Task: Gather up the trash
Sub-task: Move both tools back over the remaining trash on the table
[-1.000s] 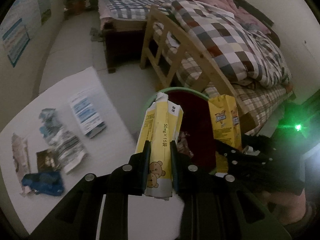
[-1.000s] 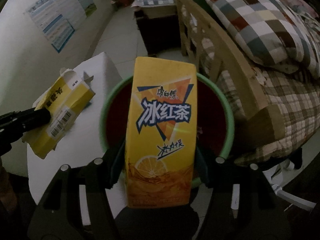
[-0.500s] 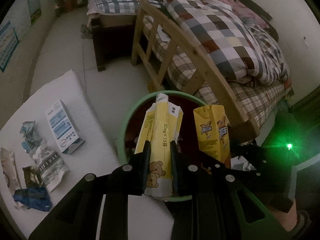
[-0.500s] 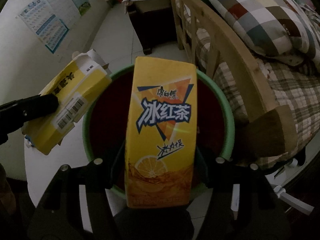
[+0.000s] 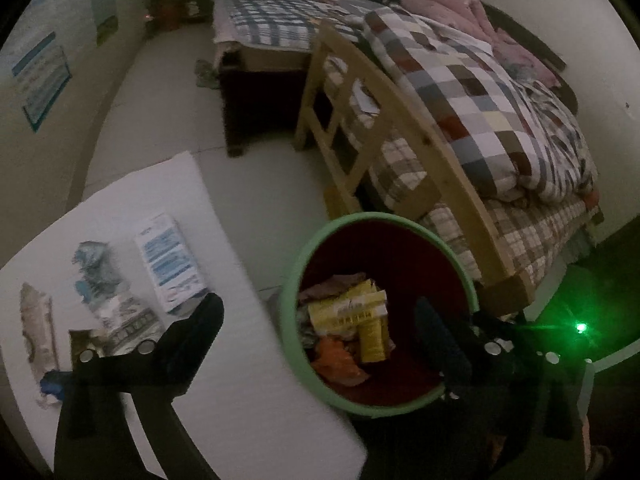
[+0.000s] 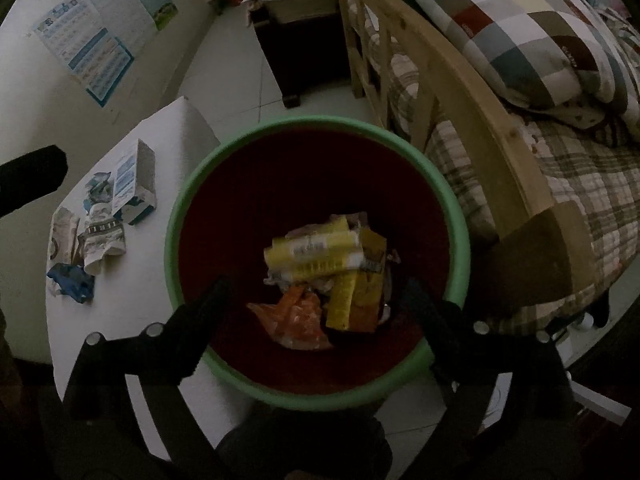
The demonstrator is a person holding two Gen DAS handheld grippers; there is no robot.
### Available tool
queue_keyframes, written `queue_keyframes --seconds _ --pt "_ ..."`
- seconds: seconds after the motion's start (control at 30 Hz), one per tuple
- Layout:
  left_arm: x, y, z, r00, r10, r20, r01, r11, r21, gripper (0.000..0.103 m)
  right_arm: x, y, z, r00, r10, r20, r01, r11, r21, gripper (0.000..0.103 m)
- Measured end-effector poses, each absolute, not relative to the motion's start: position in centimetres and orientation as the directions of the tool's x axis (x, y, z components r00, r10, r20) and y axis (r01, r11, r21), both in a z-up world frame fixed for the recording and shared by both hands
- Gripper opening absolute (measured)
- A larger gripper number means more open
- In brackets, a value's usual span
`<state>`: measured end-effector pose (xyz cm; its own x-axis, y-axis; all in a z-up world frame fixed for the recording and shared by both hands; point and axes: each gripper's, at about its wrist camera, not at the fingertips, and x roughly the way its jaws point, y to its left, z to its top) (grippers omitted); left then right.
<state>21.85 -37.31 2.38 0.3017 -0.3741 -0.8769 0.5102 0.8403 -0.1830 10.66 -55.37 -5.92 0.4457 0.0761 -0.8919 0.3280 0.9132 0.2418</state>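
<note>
Both our grippers hang over the green-rimmed bin [image 6: 316, 122], jaws opening wide with nothing between them. Our right gripper [image 6: 316, 292] looks straight down at the yellow medicine box [image 6: 312, 254], lying flat, long axis crosswise, on the iced-tea carton [image 6: 366, 292], which points away from us. Our left gripper [image 5: 320, 312] straddles the bin's rim, the table's [image 5: 248, 380] right edge beside it.

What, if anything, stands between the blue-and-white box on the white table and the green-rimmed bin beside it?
Nothing visible does. The blue-and-white box lies on the white table nearest the bin; only bare tabletop separates them. The bin's mouth is open. The crumpled wrappers lie on the box's far side.
</note>
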Motion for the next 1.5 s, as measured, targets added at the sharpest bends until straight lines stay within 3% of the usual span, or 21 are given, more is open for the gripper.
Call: queue_keyframes --seconds 0.77,1.13,1.5 --pt "19.0 -18.4 4.8 0.404 -0.301 -0.864 0.307 0.934 -0.182 0.095 11.2 -43.1 -0.5 0.490 0.087 -0.867 0.167 0.967 0.192 0.098" --pt "18.7 -7.4 3.5 0.428 -0.247 -0.869 0.158 0.968 -0.197 0.095 13.5 -34.9 0.6 0.487 0.119 -0.865 0.059 0.984 0.169 0.098" --pt "19.9 -1.7 1.8 0.416 -0.187 -0.890 0.112 0.982 -0.154 0.095 17.0 -29.4 -0.3 0.469 0.123 -0.875 -0.004 0.991 0.137 0.098"
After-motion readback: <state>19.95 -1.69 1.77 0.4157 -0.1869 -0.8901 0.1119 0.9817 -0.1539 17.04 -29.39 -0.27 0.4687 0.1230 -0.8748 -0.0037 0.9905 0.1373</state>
